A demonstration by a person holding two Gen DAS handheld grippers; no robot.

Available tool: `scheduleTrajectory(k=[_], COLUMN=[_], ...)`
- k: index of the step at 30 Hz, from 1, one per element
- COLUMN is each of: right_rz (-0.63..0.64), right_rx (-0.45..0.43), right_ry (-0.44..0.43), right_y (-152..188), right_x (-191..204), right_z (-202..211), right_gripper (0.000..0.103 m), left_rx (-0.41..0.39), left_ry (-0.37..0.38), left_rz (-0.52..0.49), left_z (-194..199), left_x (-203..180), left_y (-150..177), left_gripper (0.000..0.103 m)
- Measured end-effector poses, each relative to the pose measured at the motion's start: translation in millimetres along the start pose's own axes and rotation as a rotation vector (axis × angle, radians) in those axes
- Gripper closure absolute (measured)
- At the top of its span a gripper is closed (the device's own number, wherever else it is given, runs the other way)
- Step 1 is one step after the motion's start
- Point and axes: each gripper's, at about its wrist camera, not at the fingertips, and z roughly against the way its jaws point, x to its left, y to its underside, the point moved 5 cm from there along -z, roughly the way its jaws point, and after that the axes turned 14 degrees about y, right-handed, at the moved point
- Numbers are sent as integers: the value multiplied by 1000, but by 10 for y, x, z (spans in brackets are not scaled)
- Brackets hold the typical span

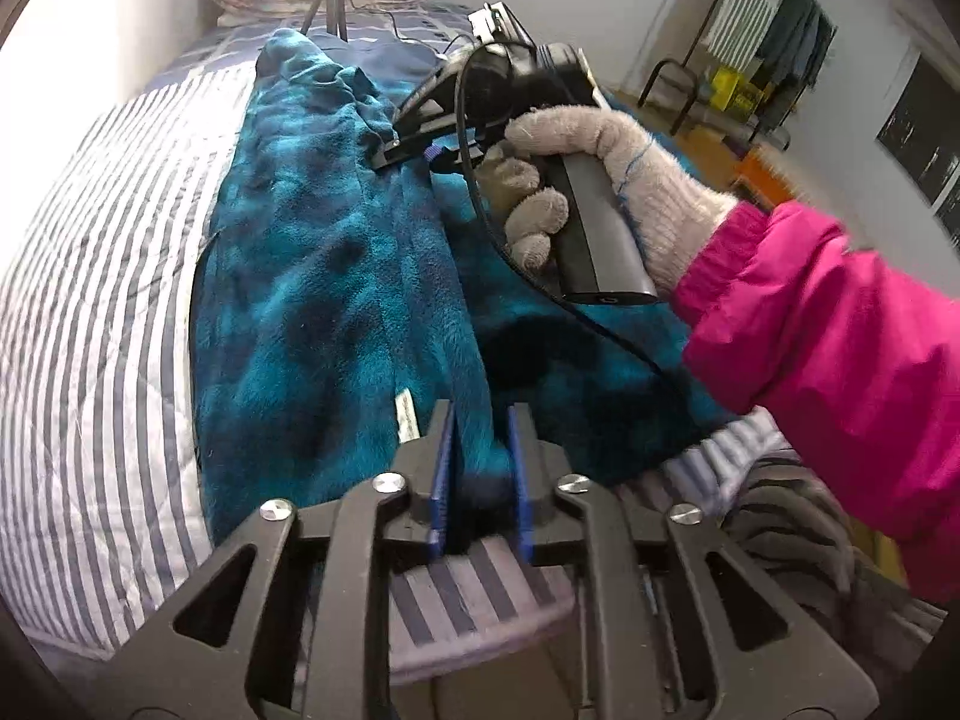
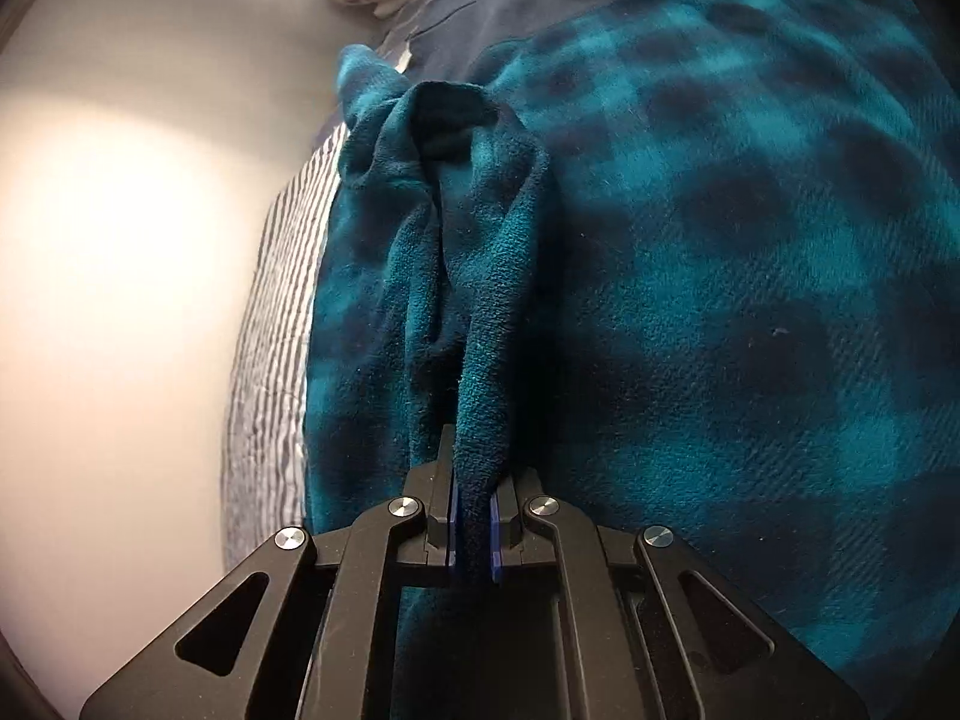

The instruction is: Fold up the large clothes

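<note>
On the striped bed [image 1: 108,312] lies a teal fleece [image 1: 336,300] — left gripper [image 1: 480,468] and right gripper [image 2: 474,498] both clamped on its folds.

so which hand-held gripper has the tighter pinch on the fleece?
The right hand-held gripper: its blue pads nearly meet on a thin ridge of teal plaid fleece. The left hand-held gripper holds a thicker bunch, pads wider apart.

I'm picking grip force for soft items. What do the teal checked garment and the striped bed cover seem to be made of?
Teal checked garment: looks like plush fleece, matte, with a fuzzy nap and soft thick folds. Striped bed cover: seems to be smooth woven fabric, quilted, judging by its stitched puckers; fibre unclear.
</note>
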Motion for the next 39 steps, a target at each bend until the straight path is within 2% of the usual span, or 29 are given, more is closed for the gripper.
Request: scheduleTrajectory(k=[1, 3, 5, 7, 9, 12, 13, 17, 20, 25, 28, 31, 32, 34, 36, 39], right_rz=[21, 62, 119, 190, 233, 278, 298, 410, 452, 480, 480, 418, 373, 309, 313, 406], right_rx=[-2, 2, 3, -61, -138, -217, -233, -306, -325, -311, -302, -241, -207, -197, -201, -300], right_ry=[20, 69, 98, 168, 207, 196, 191, 202, 192, 195, 245, 410, 412, 382, 387, 326], right_y=[4, 2, -39, -58, -143, -327, -391, -628, -858, -1145, -1292, -1468, -1496, -1540, -1578, -1648], right_x=[17, 62, 119, 162, 235, 408, 582, 975, 1059, 1206, 1206, 974, 879, 848, 930, 1260], right_z=[27, 118, 217, 424, 598, 695, 542, 370, 282, -149, -345, -649, -739, -714, -630, -416], right_gripper=[93, 91, 91, 91, 91, 91, 91, 91, 91, 91, 91, 95, 95, 95, 95, 95], left_rx=[-17, -56, -94, -127, -138, -156, -154, -115, -65, 26, 30, 26, 25, 21, 16, 15], left_ry=[28, 43, 18, -26, -32, -31, -28, -14, 31, 40, 33, 52, 58, 65, 66, 66], left_rz=[12, 16, 17, 40, 91, 155, 158, 115, 77, -9, -11, -1, 0, 3, -2, -8], left_z=[114, 343, 537, 647, 633, 530, 478, 177, -90, -485, -589, -603, -604, -603, -608, -592], left_x=[-5, 10, 92, 274, 460, 656, 684, 663, 533, 386, 408, 444, 452, 469, 473, 506], left_y=[18, 46, 76, 79, 54, -8, -15, -52, -17, 147, 197, 197, 198, 194, 204, 208], left_gripper=[82, 81, 81, 81, 81, 81, 81, 81, 81, 81, 81, 81, 81, 81, 81, 81])
